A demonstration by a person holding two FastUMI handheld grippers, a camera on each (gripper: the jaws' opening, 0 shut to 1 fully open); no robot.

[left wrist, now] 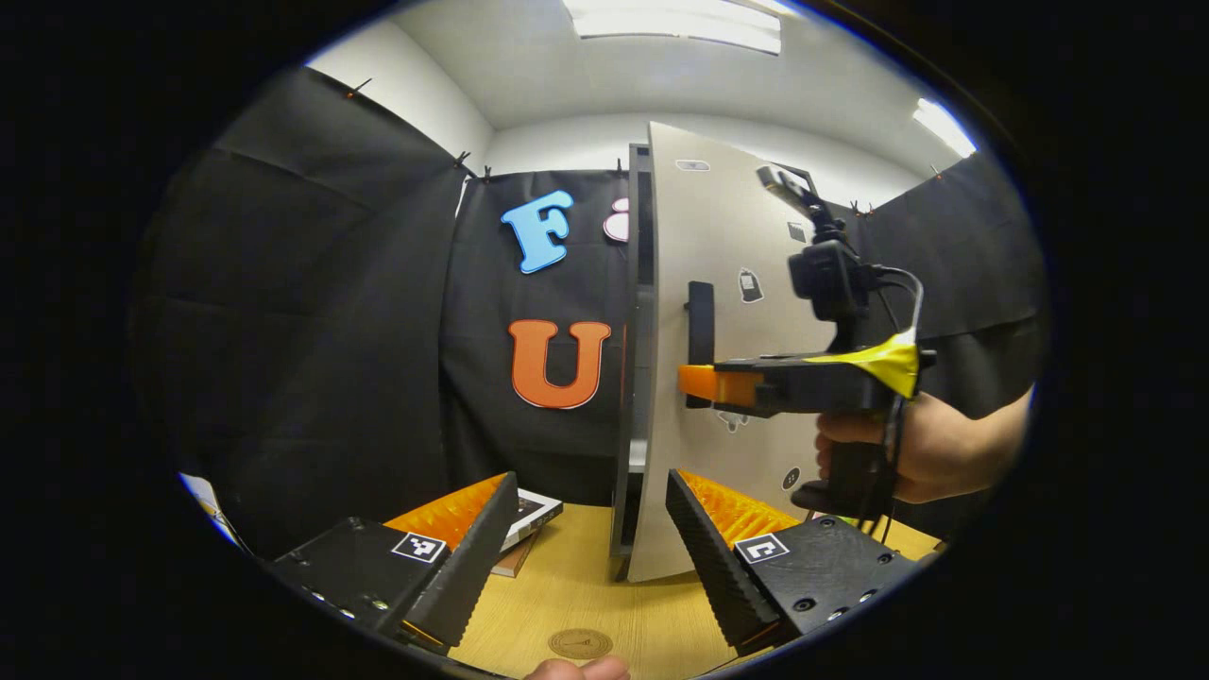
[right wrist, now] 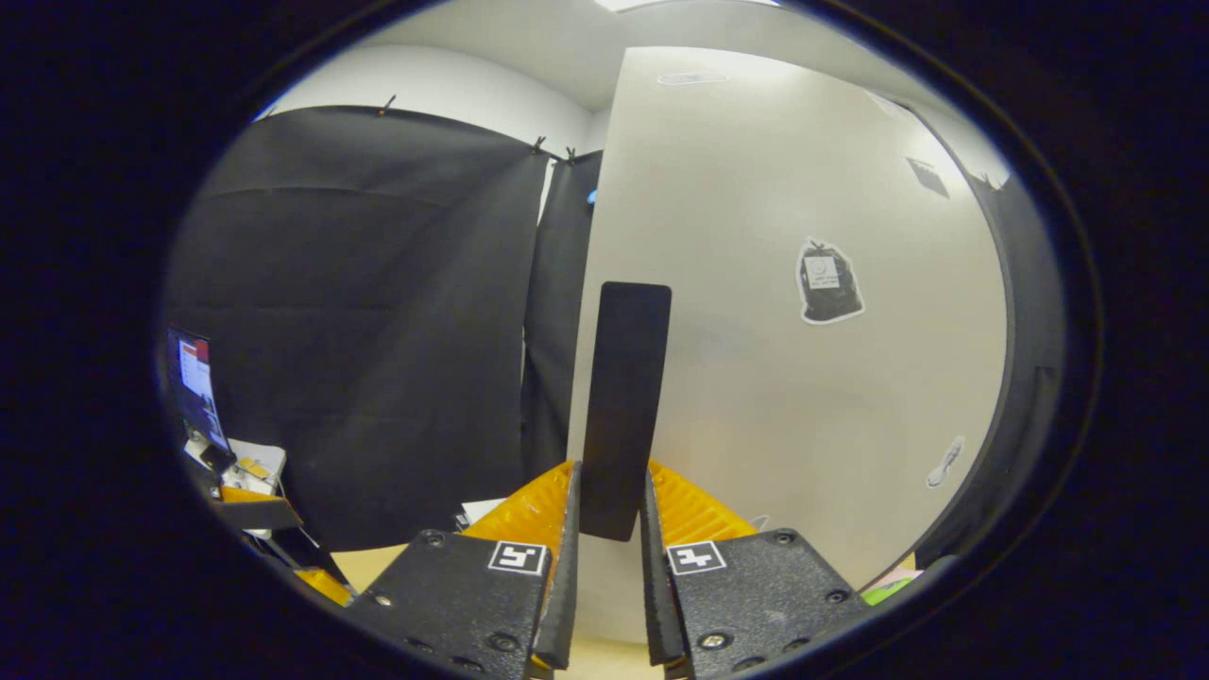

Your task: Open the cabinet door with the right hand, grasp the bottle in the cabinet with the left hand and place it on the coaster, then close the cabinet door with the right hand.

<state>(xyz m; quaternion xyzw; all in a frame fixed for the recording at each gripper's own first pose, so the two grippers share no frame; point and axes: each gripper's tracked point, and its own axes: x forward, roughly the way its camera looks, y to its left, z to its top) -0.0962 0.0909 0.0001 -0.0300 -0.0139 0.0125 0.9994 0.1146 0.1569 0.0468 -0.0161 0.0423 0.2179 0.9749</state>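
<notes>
Your right hand-held gripper [right wrist: 607, 529] is clamped on the black door handle [right wrist: 623, 406]: in the right gripper view both fingers press against the lower end of the upright bar, one on each side. In the left gripper view the same right hand-held gripper reaches in from the right, held by a hand [left wrist: 930, 453], with its tips at the handle on the pale cabinet door [left wrist: 718, 246]. The door stands partly swung out, its edge turned toward the left camera, with a dark gap beside it at the cabinet frame [left wrist: 640, 312]. Your left hand-held gripper [left wrist: 590, 529] waits with its fingers apart and nothing between them, low over the wooden counter [left wrist: 586, 586]. The round coaster [left wrist: 580, 643] lies on the counter just in front of that gripper, near the foot of the door. The bottle cannot be made out; the door and frame hide the cabinet interior. Judged from this, the door-opening step is in hand and not finished. The next move calls for drawing the handle further along its arc until the interior is exposed, then bringing the open left gripper round the door edge toward the bottle.
</notes>
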